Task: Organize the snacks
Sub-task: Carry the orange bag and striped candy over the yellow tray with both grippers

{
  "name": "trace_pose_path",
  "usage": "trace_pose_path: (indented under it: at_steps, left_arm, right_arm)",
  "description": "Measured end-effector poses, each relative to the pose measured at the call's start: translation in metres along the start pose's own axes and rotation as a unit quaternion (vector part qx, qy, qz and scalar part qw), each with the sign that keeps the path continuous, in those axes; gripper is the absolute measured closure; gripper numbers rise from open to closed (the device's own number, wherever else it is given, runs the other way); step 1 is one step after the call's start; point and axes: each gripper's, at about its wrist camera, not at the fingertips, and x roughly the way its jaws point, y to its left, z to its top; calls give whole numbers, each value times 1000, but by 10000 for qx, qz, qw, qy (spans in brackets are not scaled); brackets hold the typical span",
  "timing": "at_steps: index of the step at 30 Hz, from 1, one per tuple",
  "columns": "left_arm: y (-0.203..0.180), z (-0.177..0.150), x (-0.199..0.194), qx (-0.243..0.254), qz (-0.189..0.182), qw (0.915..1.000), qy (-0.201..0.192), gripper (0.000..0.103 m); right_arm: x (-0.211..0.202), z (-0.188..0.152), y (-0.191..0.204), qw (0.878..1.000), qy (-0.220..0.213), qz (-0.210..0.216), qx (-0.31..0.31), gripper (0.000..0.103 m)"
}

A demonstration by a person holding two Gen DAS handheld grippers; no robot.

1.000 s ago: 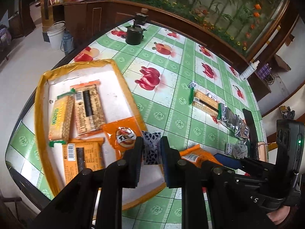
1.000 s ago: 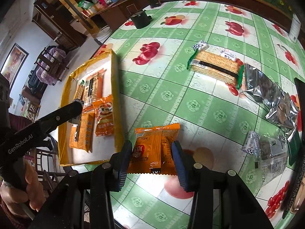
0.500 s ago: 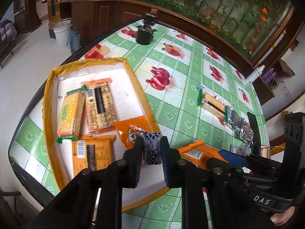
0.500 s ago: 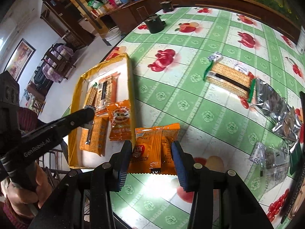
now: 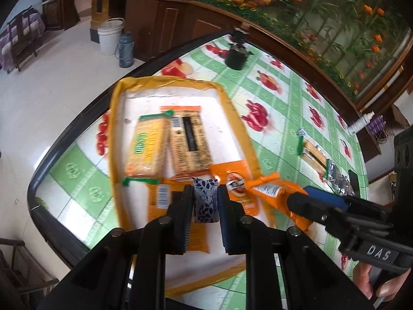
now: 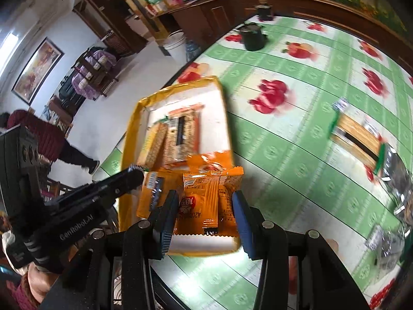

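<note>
Snack sorting, partly done, with both tongs loaded above the shallow yellow-rimmed tray with a white floor (image 5: 233,118) at the table's near-left corner. The left gripper (image 5: 205,201) is clamped on a small white sachet printed with dark blue leaves (image 5: 205,200), held over the tray's near end; the right gripper (image 6: 205,208) pinches a puffy orange foil snack packet (image 6: 210,199) by its sides, over the tray's near right corner. Already lying in the tray: a green-ended yellow cracker pack (image 5: 147,149), a tan biscuit pack with an orange border and a barcode (image 5: 188,142), a flat orange pack with a barcode (image 5: 161,199) and an orange sachet with a round emblem (image 5: 236,184). Left to gather, judging by the green-and-white checked tablecloth with red fruit prints (image 6: 296,155): a green-ended sandwich-biscuit pack (image 6: 357,139), a crinkled silver foil bag (image 6: 397,178) and a small clear wrapper (image 6: 384,240) near the right edge, all well apart from the tray. A black pot (image 6: 253,38) stands at the far side. Legible writing: "GenRobot.AI" on the left tong's arm in the right view, "DAS" on the right tong's body in the left view; the held orange packet bears a code beginning "A20" and characters too blurred to read; other labels are illegible
</note>
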Motion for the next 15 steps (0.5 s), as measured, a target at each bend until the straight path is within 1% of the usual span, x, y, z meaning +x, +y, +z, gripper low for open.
trace_pose_path:
  at_steps: [8, 15]
  left_arm:
    - [27, -4, 0, -165, 145, 9998, 27, 85]
    - [31, -4, 5, -144, 143, 9998, 82, 85]
  right_arm:
    - [26, 20, 26, 9997, 129, 100, -156, 56]
    - [41, 34, 40, 9995, 164, 141, -214, 56]
